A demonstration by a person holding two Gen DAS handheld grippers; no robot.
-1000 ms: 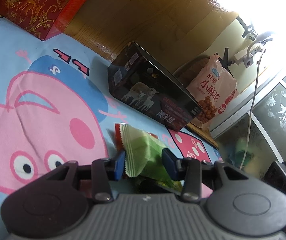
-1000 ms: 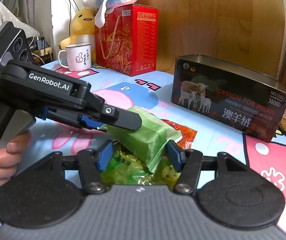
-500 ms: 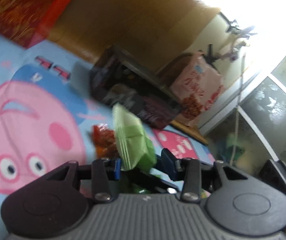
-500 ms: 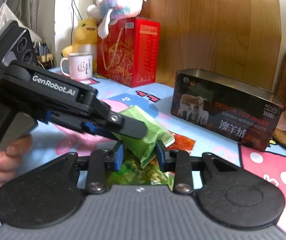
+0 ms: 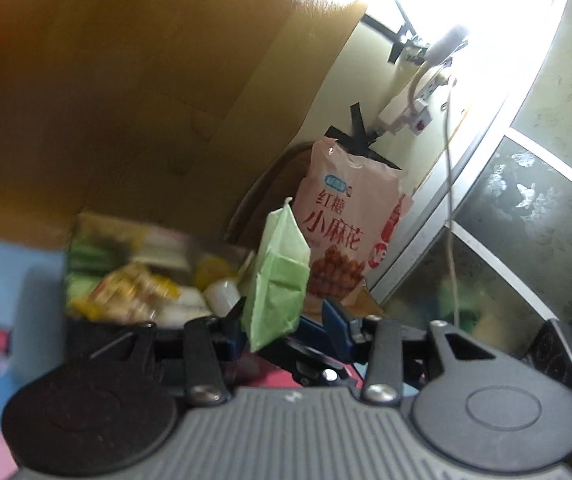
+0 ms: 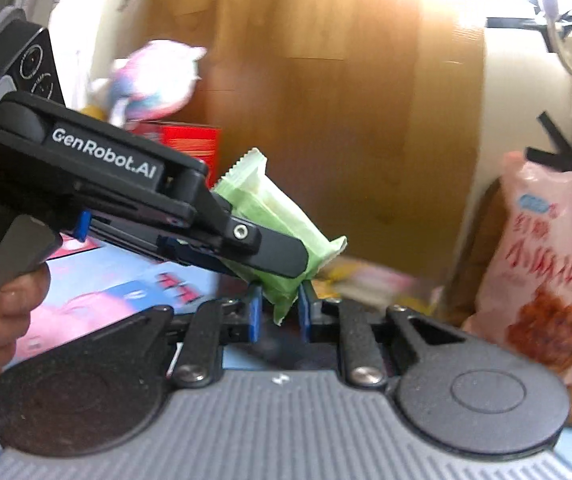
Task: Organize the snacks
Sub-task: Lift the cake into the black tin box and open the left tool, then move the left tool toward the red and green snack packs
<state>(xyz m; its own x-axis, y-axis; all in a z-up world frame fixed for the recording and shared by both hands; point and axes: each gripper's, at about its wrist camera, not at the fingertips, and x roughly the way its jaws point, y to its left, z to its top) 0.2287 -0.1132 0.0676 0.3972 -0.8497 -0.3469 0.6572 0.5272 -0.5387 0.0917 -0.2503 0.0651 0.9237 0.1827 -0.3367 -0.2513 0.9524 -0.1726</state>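
Note:
A light green snack packet (image 5: 280, 276) hangs in the air with my left gripper (image 5: 284, 320) shut on it. In the right wrist view the left gripper (image 6: 282, 248) comes in from the left, holding the green packet (image 6: 286, 220) tilted. The packet's lower corner dips between the blue pads of my right gripper (image 6: 278, 312). Its jaws are closing, and the pads do not visibly press on the packet. Just beyond stands the dark open box (image 5: 94, 332), blurred, with several snacks inside.
A pink bag of fried twists (image 5: 349, 224) leans at the wall right of the box. A red gift box (image 6: 190, 144) and a plush toy (image 6: 154, 76) stand at the back left. The cartoon pig mat (image 6: 98, 300) lies below. A power strip with its cable (image 5: 405, 108) hangs on the wall.
Both grippers rose and swung toward the box. The green packet came up off the mat. The right jaws narrowed. The yellow-green and red packets on the mat left the view.

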